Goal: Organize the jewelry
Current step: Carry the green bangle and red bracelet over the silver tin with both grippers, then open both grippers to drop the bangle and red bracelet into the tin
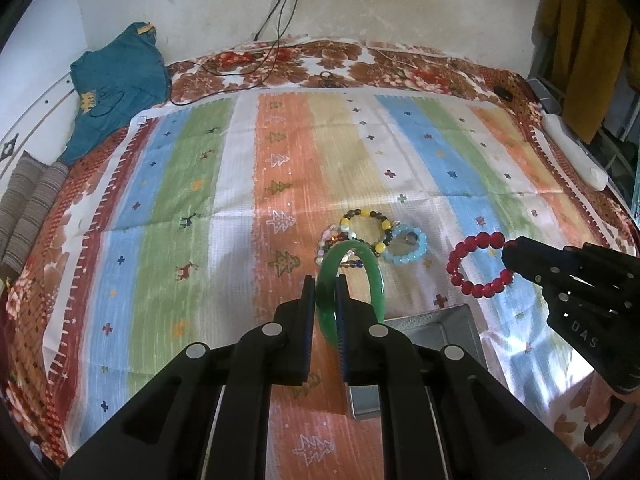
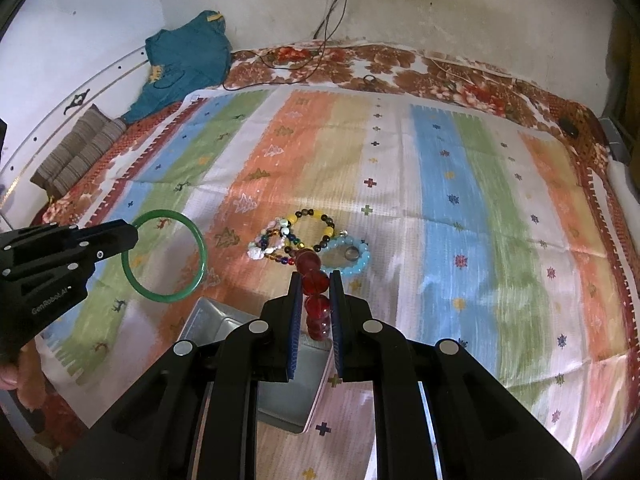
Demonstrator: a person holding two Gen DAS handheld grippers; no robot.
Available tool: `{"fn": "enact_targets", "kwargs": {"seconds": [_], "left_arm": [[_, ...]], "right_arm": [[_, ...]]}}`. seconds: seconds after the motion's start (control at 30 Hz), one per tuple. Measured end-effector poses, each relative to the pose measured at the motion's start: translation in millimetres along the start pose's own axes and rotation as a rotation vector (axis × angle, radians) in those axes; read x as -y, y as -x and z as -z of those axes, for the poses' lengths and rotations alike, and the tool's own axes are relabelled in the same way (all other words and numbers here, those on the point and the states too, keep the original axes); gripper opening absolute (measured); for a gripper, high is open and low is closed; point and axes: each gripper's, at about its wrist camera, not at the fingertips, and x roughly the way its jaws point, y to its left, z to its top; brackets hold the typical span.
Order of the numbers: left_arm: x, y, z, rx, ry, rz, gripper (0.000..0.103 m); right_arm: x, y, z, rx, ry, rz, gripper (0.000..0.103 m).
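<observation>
Two claws were at work over the bed (image 1: 280, 184), each clamped on a bracelet and both lifted clear of the striped cloth (image 2: 460, 208). The left claw (image 1: 325, 292) pinched the rim of a green bangle (image 1: 374, 276), which stood on edge between its blue pads; from the right wrist view that bangle (image 2: 200, 248) hung as an open ring off the claw's tip (image 2: 134, 236). The right claw (image 2: 316, 292) was closed on a red bead bracelet (image 2: 314, 280), seen edge-on as a stack of beads between its pads; in the left wrist view the same bracelet (image 1: 460, 268) hung as a full loop from the claw's tip (image 1: 508, 256).

A metal tin (image 2: 208, 316) sat open on the cloth, just under and between the two claws. Beyond the tin, further up the cloth, lay the rest of the jewelry in one touching cluster: a bracelet of yellow and dark beads (image 2: 316, 226), a mixed strand of pale and coloured beads (image 2: 268, 244) to its left, and a pale blue bead bracelet (image 2: 360, 260) to its right with a small ring (image 2: 352, 254) lying inside it.

Writing showed on the claw bodies: "GenRobot.AI" (image 2: 50, 300) on the left one, and "DAS" (image 1: 584, 334) on the right one. A teal garment (image 1: 116, 80) lay at the far left corner of the bed, well away from the tin.
</observation>
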Motion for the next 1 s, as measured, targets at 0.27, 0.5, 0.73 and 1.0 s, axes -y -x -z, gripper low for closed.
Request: {"fn": "enact_targets", "kwargs": {"seconds": [0.27, 0.5, 0.73, 1.0], "left_arm": [[11.6, 9.2, 11.5, 0.002, -0.021, 0.023, 0.010], [25.4, 11.4, 22.4, -0.004, -0.047, 0.019, 0.010], [24.7, 8.1, 21.9, -0.006, -0.037, -0.027, 0.033], [12.1, -1.7, 16.9, -0.031, -0.003, -0.042, 0.041]], "right_arm": [[-5.4, 6.8, 12.9, -0.007, 0.006, -0.009, 0.014], [-7.6, 8.0, 25.5, -0.033, -0.009, -0.028, 0.014], [1.0, 8.6, 28.9, -0.034, -0.033, -0.001, 0.040], [17.5, -3.6, 26.1, -0.067, -0.079, 0.015, 0.040]]}}
